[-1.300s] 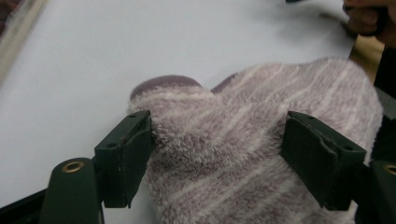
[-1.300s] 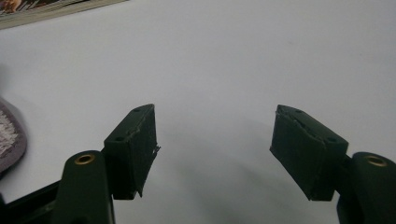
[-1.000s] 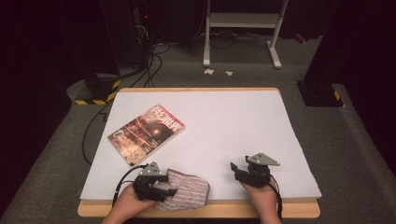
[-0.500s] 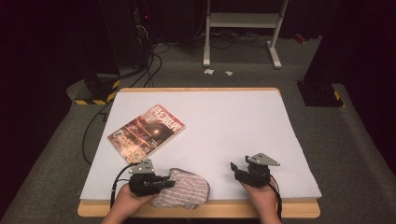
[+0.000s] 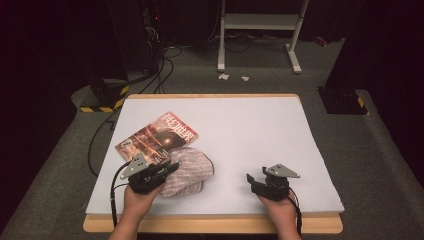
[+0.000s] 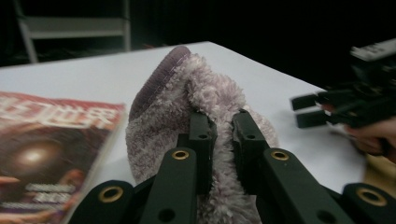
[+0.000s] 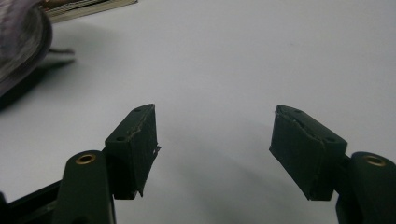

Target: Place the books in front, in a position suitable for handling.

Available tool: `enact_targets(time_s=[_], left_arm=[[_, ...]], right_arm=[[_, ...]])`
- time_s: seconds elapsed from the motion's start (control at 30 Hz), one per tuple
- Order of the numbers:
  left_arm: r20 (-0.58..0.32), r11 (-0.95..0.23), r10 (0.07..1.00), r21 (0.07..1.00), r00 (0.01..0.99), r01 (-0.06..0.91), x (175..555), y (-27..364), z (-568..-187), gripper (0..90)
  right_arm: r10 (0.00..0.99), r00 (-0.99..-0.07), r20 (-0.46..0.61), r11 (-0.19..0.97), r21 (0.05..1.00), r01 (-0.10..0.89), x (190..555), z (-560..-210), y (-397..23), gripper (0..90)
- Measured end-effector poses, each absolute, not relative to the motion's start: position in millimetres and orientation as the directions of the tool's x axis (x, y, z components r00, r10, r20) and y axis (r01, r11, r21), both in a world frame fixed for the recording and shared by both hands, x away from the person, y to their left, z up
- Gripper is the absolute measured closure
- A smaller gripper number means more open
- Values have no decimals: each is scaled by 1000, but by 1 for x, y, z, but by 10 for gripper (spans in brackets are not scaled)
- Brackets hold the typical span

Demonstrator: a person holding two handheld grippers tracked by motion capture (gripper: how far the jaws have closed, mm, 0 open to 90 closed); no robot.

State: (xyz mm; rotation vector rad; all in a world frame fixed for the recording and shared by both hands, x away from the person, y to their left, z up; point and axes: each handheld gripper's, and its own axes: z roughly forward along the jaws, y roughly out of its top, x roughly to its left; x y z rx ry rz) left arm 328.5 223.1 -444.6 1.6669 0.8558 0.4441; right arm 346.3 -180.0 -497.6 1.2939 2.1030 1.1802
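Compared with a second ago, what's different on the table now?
The left gripper has closed its jaws on the fuzzy cloth and drawn it up and away from the table's near edge, bunching it beside the magazine. The right gripper stayed put, jaws open; the magazine has not moved.

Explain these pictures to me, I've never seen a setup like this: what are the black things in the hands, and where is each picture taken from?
A person sits at a white table and holds a black tool with two-jaw tongs in each hand. One picture looks down from above the table. The other two come from small cameras riding on the tools, looking along their jaws.

The left tongs are pinched on a fluffy pale purple cloth, bunched up beside a magazine and seemingly raised a bit. The right tongs stand open with nothing between them, low over the bare tabletop near the front edge. The dark floor behind holds cables and a white stand.
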Motion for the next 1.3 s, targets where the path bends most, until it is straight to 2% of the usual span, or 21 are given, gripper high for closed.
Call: enact_targets(time_s=[0.07,0.2,0.27,0.33,0.4,0.5,0.53,0.63,0.8,0.9,1.07,1.2,1.23,1.3], left_arm=[[-144,-90,741,947,656,310,333,222,-447,804],[-172,-121,779,902,603,413,349,223,-473,787],[-184,-130,798,877,574,462,351,227,-480,750],[-209,-144,802,842,560,520,352,231,-485,677],[-216,-146,811,826,544,545,351,238,-488,537],[-224,-109,822,841,524,530,346,247,-485,400],[-213,-81,827,870,520,486,336,256,-478,368],[-171,-83,845,894,507,440,325,267,-473,297],[-152,-90,859,896,489,436,321,287,-481,272],[-104,-119,880,897,464,426,321,294,-484,272],[-82,-124,894,899,440,420,322,303,-487,261],[-109,-101,893,896,436,432,324,309,-490,261],[-107,-100,896,897,431,431,324,310,-490,261],[-115,-87,898,900,425,426,323,312,-490,261]], right_arm=[[867,-491,88,215,822,527,346,-498,-180,314],[864,-495,90,217,821,528,346,-498,-179,313],[861,-500,91,218,822,525,346,-498,-179,308],[857,-506,96,217,824,524,346,-498,-179,297],[848,-520,100,219,828,517,345,-498,-178,289],[836,-539,100,225,834,504,345,-497,-175,268],[823,-559,101,235,835,497,343,-494,-168,235],[787,-608,99,258,843,471,338,-486,-155,217],[718,-691,91,310,846,433,336,-472,-112,135],[685,-724,83,333,848,412,343,-467,-79,84],[637,-767,76,367,845,389,360,-457,-27,73],[612,-787,79,397,830,393,369,-457,0,59],[601,-796,78,437,801,409,376,-462,19,50],[591,-801,93,467,771,434,381,-472,31,31]])
